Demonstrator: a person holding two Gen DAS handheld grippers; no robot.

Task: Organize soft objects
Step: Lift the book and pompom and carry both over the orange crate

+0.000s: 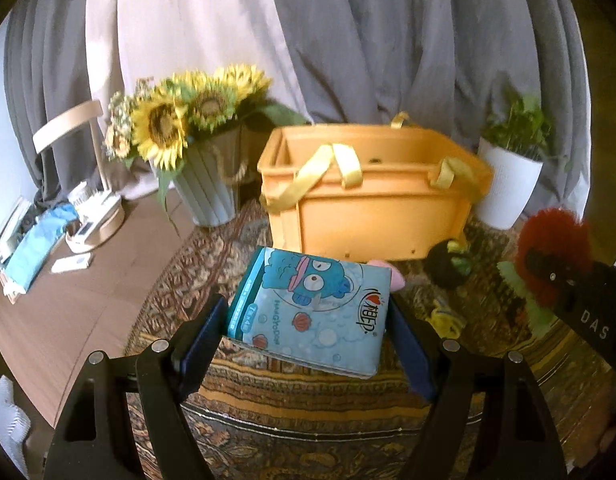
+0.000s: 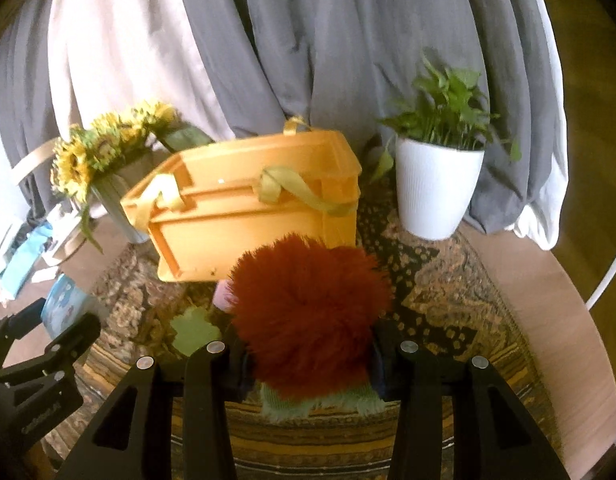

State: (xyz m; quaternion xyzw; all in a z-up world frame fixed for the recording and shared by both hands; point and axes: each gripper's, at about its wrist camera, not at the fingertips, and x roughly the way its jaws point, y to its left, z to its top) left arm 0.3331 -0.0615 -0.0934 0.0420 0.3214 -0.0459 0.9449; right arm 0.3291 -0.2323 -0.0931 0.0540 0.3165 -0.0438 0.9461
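My left gripper [image 1: 308, 334] is shut on a blue cartoon tissue pack [image 1: 308, 312] and holds it above the patterned rug, in front of the orange basket [image 1: 372, 208] with yellow straps. My right gripper [image 2: 305, 354] is shut on a red fluffy plush with green leaves [image 2: 308, 316], also in front of the basket [image 2: 243, 216]. The plush shows at the right in the left wrist view [image 1: 552, 256]. A black plush [image 1: 448, 264], a yellow toy [image 1: 444, 318] and a pink item [image 1: 396, 276] lie on the rug by the basket.
A sunflower vase [image 1: 207, 192] stands left of the basket and a white potted plant [image 2: 436, 188] right of it. Grey and white curtains hang behind. A lamp base and clutter [image 1: 91, 220] sit on the wooden floor at left.
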